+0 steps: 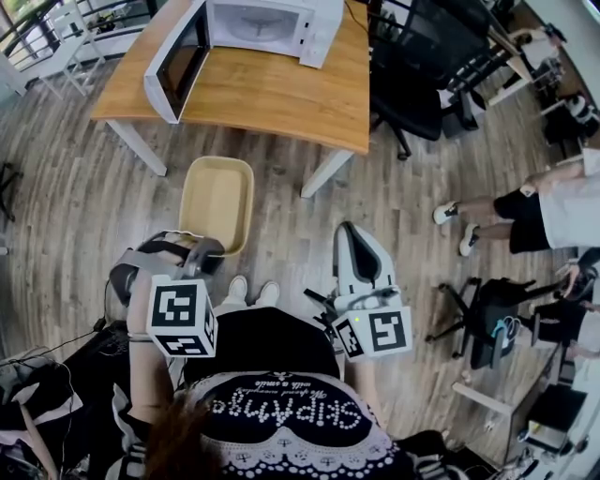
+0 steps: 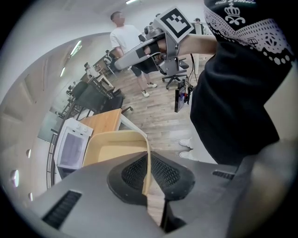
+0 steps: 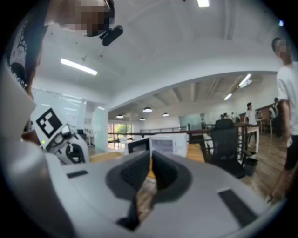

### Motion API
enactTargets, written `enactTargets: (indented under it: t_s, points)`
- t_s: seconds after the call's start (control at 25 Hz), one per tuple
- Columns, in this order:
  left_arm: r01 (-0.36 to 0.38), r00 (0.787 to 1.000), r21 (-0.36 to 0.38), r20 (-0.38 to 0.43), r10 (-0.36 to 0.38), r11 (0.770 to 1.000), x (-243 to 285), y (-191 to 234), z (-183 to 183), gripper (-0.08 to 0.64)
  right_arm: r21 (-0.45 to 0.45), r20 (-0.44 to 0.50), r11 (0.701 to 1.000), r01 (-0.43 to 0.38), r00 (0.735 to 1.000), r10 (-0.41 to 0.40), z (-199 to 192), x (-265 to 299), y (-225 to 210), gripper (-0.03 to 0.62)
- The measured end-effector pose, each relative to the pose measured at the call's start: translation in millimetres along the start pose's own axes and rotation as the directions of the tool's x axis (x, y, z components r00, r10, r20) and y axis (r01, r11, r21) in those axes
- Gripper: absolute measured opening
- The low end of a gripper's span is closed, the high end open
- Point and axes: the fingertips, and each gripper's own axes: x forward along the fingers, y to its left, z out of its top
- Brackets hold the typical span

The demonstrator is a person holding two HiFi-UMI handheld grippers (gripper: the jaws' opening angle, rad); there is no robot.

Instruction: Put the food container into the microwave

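A shallow beige food container (image 1: 217,202) hangs over the wood floor in front of me. My left gripper (image 1: 202,249) is shut on its near rim and points steeply down. In the left gripper view the container's thin wall (image 2: 148,160) stands pinched between the black pads, with the left gripper (image 2: 148,173) closed around it. The white microwave (image 1: 272,23) stands on the wooden table (image 1: 272,98), its door (image 1: 176,64) swung open to the left. My right gripper (image 1: 352,232) is held level at the right, shut and empty; the right gripper (image 3: 150,171) faces the microwave (image 3: 163,144).
A black office chair (image 1: 412,75) stands right of the table. A person (image 1: 534,211) sits at the far right, with more chairs (image 1: 487,319) nearby. White chairs (image 1: 66,42) stand at the top left. Dark bags and cables (image 1: 56,375) lie at the lower left.
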Motion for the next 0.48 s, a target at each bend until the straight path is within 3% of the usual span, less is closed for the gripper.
enactTargets:
  t_s: [0.48]
  points:
    - [-0.013,1.0,-0.034,-0.007,0.013,0.999,7.5,-23.4,26.9,0.044,0.031,0.013,0.999,-0.042,0.999,0.042,-13.1,-26.8,-20.1,0.038]
